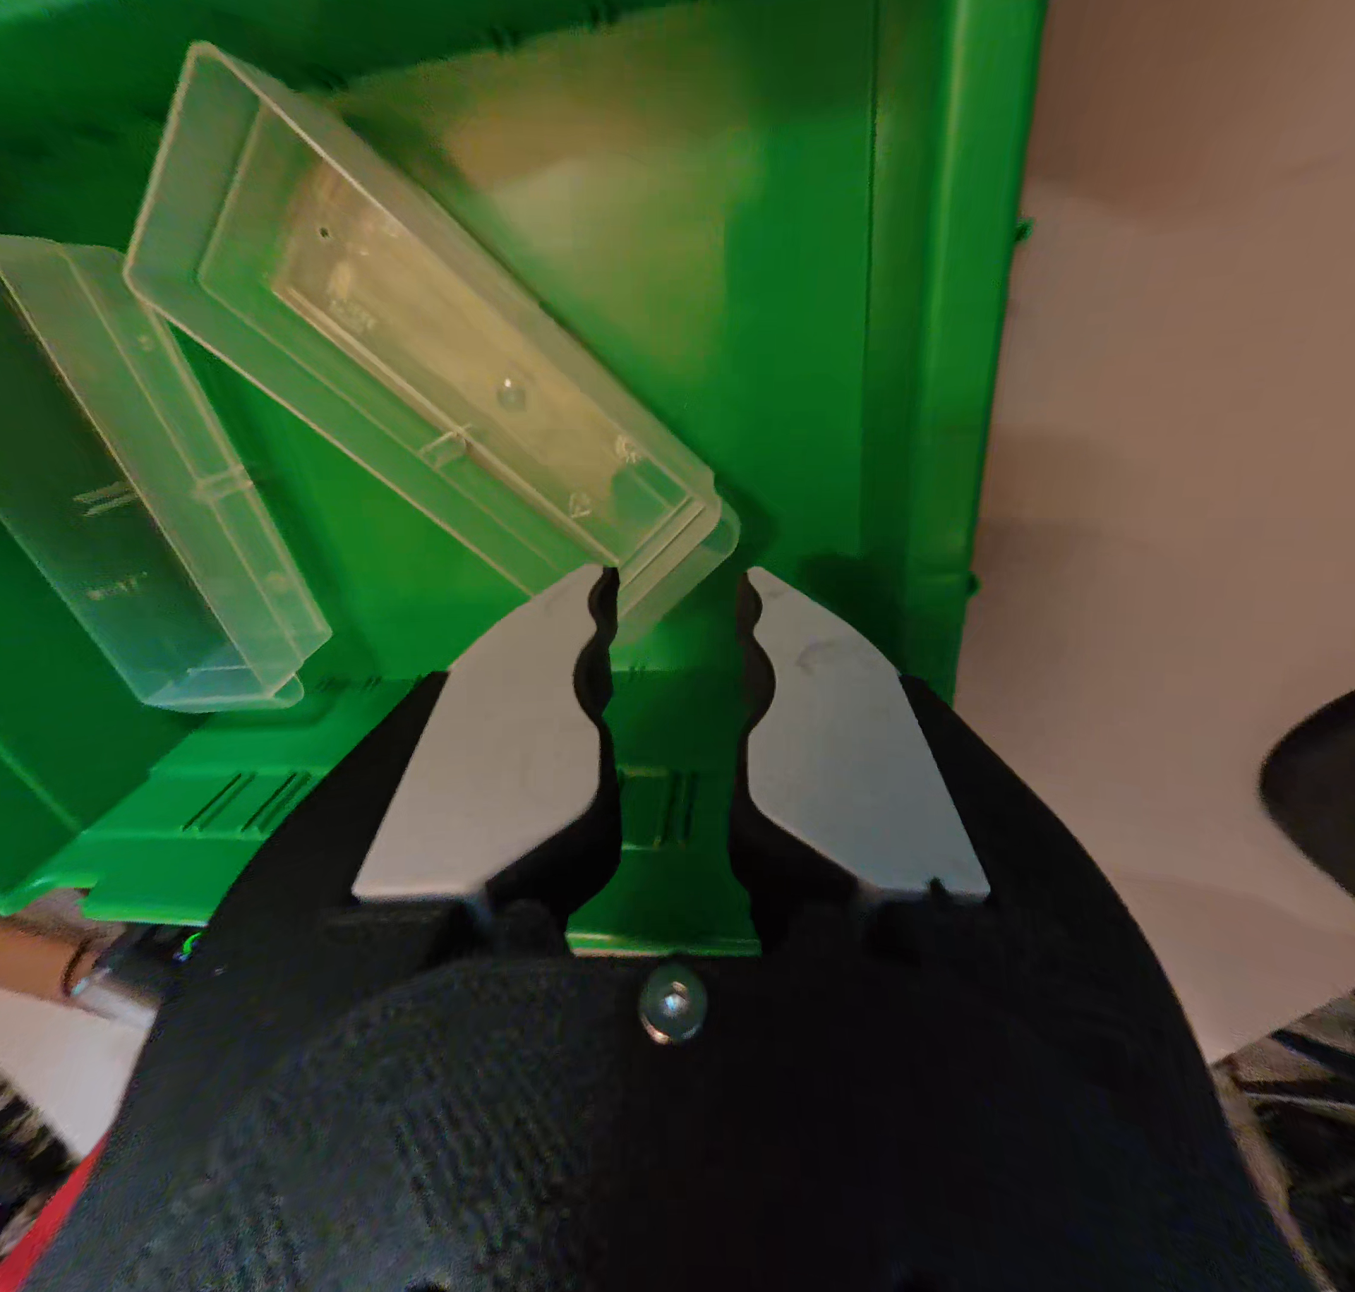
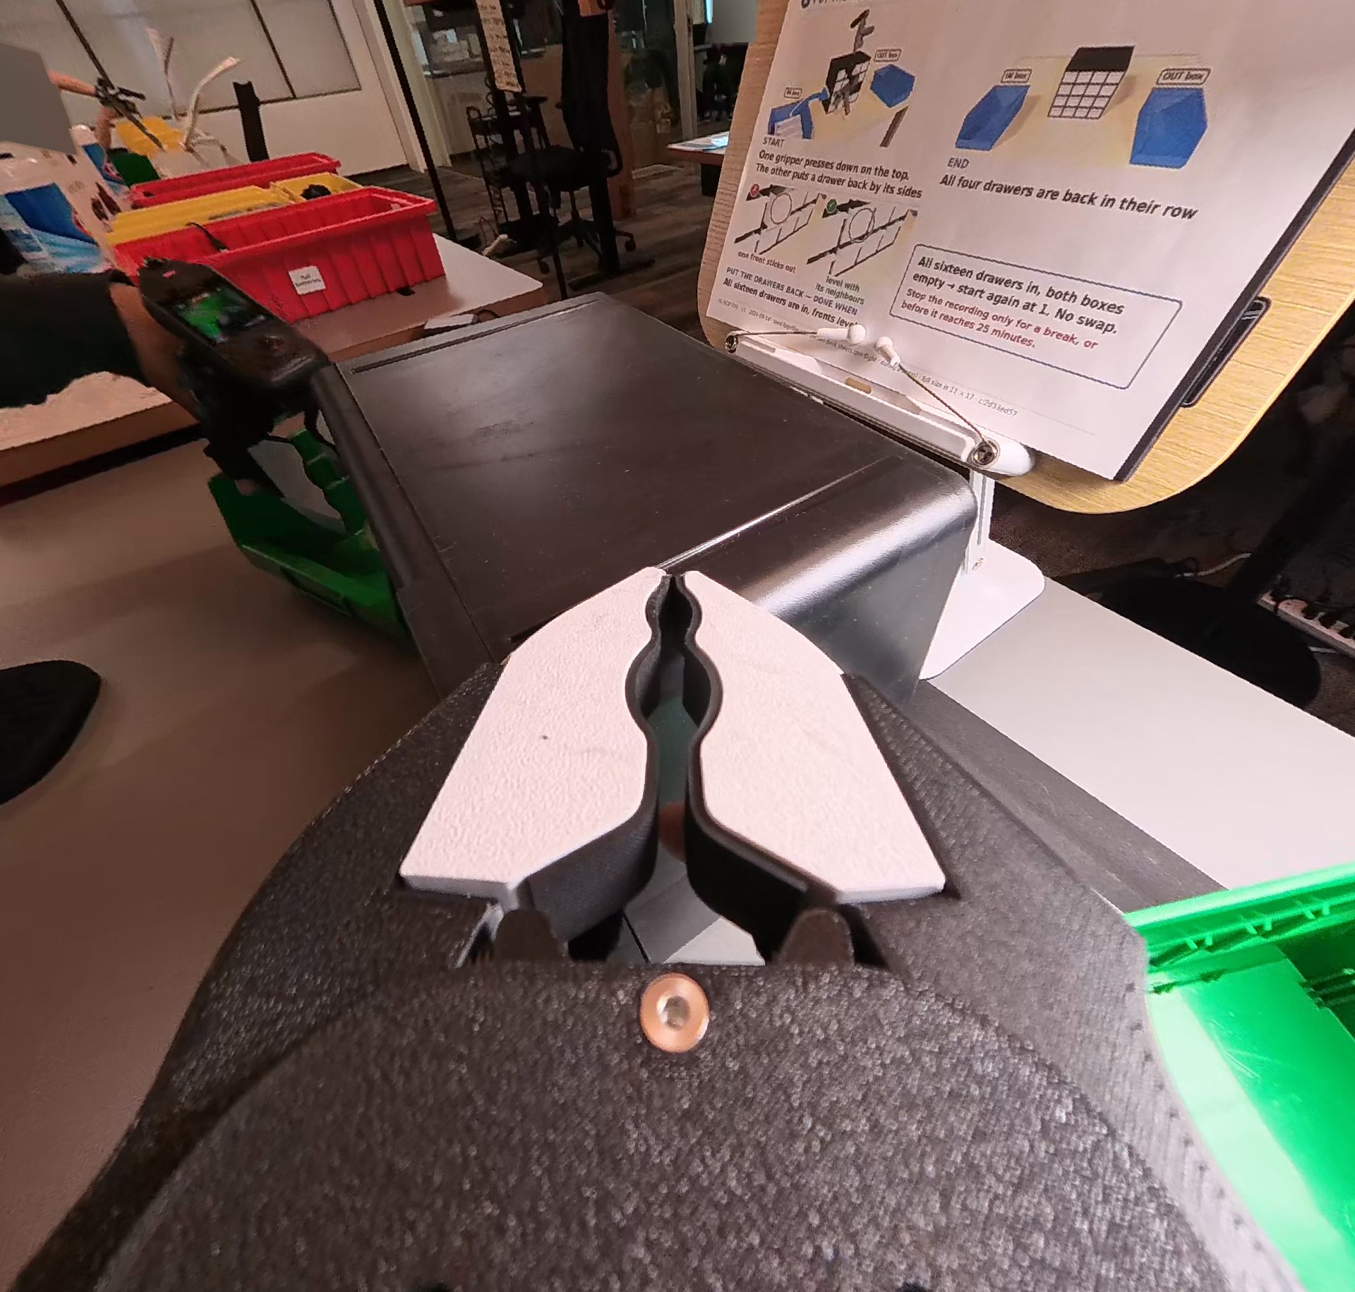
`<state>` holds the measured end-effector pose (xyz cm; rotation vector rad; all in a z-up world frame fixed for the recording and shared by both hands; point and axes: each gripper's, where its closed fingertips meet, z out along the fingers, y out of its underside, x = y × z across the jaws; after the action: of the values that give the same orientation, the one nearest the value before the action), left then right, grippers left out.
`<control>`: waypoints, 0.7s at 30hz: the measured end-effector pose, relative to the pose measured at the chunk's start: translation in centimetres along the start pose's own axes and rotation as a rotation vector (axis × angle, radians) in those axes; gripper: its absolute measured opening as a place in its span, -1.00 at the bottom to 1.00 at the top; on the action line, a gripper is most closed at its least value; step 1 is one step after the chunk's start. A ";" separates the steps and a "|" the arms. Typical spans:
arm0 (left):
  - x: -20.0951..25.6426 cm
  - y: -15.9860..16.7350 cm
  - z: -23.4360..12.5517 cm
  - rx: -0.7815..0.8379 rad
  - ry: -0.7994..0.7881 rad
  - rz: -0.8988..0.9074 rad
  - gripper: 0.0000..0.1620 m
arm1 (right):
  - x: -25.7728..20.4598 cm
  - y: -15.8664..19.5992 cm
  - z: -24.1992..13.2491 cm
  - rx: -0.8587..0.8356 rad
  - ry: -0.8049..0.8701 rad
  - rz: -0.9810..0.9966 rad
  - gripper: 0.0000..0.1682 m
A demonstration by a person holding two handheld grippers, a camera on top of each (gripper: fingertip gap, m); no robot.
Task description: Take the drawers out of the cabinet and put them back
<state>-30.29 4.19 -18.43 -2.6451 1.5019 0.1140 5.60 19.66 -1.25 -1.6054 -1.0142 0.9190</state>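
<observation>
In the left wrist view two clear plastic drawers lie in a green bin [image 1: 806, 304]. One drawer [image 1: 410, 348] lies slanted in the middle. The other drawer [image 1: 147, 487] lies at the left. My left gripper [image 1: 678, 582] is open, with the near end of the slanted drawer just between its tips. In the right wrist view my right gripper [image 2: 671, 581] is shut and empty over the near edge of the black cabinet's top [image 2: 586, 436]. The cabinet's drawer fronts are hidden.
The same green bin [image 2: 293, 524] stands left of the cabinet. Another green bin [image 2: 1246, 1000] is at the lower right. An instruction sheet on a stand [image 2: 1026, 194] rises behind the cabinet. Red bins [image 2: 330, 245] sit on a far table. A dark flat object [image 1: 1312, 795] lies on the table.
</observation>
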 end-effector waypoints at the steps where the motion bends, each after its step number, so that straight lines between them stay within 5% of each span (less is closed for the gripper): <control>1: -0.1 0.4 0.3 -0.019 -0.018 0.017 -0.62 | 0.0 0.0 0.0 0.000 0.000 0.000 -1.00; 11: -0.4 1.4 2.2 -0.095 -0.143 0.124 -0.75 | 0.0 0.0 0.0 0.007 -0.006 0.009 -1.00; 21: 1.6 -0.3 -1.4 0.035 -0.158 0.094 -0.79 | 0.0 0.0 0.0 0.004 0.001 0.002 -1.00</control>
<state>-29.17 2.78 -17.24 -2.4735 1.5607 0.2940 5.62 19.64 -1.26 -1.6036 -1.0099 0.9206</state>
